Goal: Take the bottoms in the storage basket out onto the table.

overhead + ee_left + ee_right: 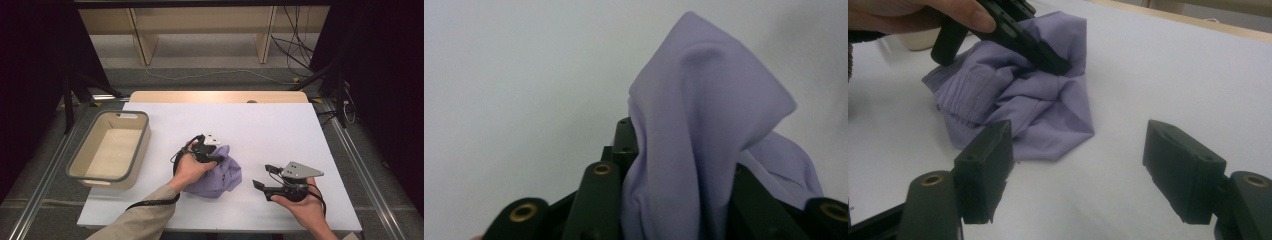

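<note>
Mid-table: left hand-held gripper (pixel 216 159) pinching lilac cloth (pixel 223 176); bare tabletop (pixel 280 130) around.

Table (pixel 280 125): white sheet covering its top, bare wood strip showing along the far edge. Floor (pixel 210 50): grey, cables (pixel 295 50) trailing at the far right. Shelf (pixel 200 25): pale wood, standing beyond. Black curtains (pixel 30 75) hanging at both sides.

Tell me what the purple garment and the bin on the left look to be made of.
Purple garment: soft matte fabric, probably a knit; it crumples in loose folds, and the right gripper view shows a ribbed band. Bin: looks like rigid plastic, beige walls with a smooth grey rim and rounded moulded corners.
</note>
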Demonstrator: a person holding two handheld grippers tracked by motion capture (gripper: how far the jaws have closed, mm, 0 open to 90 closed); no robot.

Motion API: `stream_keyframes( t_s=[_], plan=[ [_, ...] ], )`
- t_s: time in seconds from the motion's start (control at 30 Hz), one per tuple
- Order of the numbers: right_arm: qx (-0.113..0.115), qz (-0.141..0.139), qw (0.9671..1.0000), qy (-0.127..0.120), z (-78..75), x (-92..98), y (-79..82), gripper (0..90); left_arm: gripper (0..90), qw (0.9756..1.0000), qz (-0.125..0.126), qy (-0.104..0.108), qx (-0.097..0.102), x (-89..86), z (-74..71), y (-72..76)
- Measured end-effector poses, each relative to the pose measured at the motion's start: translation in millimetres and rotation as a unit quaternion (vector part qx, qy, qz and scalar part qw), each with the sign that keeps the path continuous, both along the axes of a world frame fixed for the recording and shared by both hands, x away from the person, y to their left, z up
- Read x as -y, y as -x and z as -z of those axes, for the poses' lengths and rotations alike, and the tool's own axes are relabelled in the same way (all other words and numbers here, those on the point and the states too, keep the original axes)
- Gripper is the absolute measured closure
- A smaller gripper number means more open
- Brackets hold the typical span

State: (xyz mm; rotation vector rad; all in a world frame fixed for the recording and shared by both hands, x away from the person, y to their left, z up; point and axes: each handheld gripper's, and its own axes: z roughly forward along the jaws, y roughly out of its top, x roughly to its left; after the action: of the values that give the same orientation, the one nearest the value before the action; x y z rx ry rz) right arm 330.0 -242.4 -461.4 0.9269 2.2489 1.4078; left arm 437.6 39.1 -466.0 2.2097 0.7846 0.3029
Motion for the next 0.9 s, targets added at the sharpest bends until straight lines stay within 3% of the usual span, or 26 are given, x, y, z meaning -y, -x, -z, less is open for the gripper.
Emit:
stream_keyframes(
  t_s=[0.37,0.53,0.67,0.9],
  plan=[
    [-0.001,-0.001,1.0,0.001,0.0,-0.3,0.3,29.3,55.5,0.9997,-0.018,-0.001,-0.017,-3.4,-5.1,0.6],
    [-0.002,0.0,1.0,0.0,0.3,-0.7,0.2,29.2,43.5,0.9997,-0.02,-0.002,-0.015,-6.1,-9.2,4.2],
    [-0.002,0.002,1.0,0.0,0.3,-0.7,0.2,28.9,33.5,0.9995,-0.03,0.005,-0.011,-11.3,-16.5,11.1],
    [-0.001,0.004,1.0,0.001,0.3,0.2,0.4,28.7,19.5,0.9994,-0.026,0.021,0.002,-17.1,-28.0,27.2]
  ],
)
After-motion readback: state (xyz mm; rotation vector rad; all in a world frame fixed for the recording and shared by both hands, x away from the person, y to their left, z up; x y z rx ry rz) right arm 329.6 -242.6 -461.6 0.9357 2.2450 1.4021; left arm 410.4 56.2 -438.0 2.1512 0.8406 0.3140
